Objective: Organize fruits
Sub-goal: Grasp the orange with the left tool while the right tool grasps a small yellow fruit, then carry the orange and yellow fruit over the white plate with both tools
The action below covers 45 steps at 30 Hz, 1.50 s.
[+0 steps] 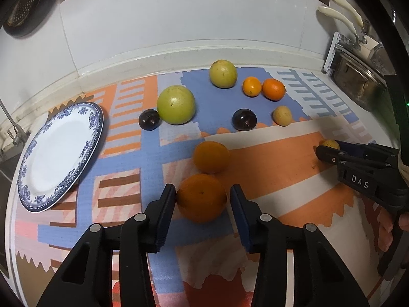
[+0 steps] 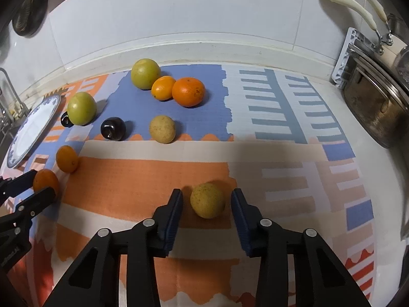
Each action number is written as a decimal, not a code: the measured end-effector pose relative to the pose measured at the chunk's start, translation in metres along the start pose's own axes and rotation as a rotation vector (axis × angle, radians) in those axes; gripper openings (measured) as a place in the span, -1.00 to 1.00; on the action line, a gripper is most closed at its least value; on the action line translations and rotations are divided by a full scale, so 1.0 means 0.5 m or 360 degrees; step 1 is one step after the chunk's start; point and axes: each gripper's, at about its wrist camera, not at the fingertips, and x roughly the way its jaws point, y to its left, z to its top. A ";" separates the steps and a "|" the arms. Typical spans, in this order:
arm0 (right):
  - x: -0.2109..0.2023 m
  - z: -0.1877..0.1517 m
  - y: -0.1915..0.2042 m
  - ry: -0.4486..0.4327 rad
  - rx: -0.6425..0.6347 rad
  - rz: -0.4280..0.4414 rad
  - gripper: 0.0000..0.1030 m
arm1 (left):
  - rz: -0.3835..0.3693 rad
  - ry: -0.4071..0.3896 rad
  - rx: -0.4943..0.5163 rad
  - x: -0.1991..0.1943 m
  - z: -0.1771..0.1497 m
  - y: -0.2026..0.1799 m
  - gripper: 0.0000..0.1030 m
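Observation:
Fruits lie scattered on a patterned mat. My left gripper point(image 1: 203, 199) is open, its jaws on either side of an orange point(image 1: 201, 197) that rests on the mat; a second orange point(image 1: 211, 156) sits just beyond it. My right gripper point(image 2: 207, 199) is open around a small yellow fruit point(image 2: 207, 200) on the mat. Farther back lie two green apples point(image 1: 176, 104) point(image 1: 223, 73), two dark plums point(image 1: 149, 119) point(image 1: 244, 119), two small oranges point(image 1: 251, 86) point(image 1: 273, 89) and another yellow fruit point(image 1: 282, 115). A blue-rimmed white plate point(image 1: 64, 153) lies at the left.
A steel pot point(image 2: 370, 107) with white-handled utensils point(image 2: 358, 2) stands at the back right by the tiled wall. A tap point(image 1: 12, 133) shows at the far left edge. The right gripper also shows in the left wrist view point(image 1: 324, 151).

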 end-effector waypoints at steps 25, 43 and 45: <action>-0.113 -0.021 0.073 -0.0173 -0.0026 0.0224 -0.46 | -0.0090 -0.0145 0.0034 -0.101 -0.006 0.029 -0.23; -0.211 -0.001 0.253 -0.0310 -0.0216 0.0447 -0.47 | 0.0022 -0.0325 -0.0083 -0.215 -0.037 0.183 -0.23; -0.215 0.004 0.280 -0.0317 -0.0242 0.0473 -0.46 | 0.0046 -0.0333 -0.0103 -0.221 -0.041 0.202 -0.23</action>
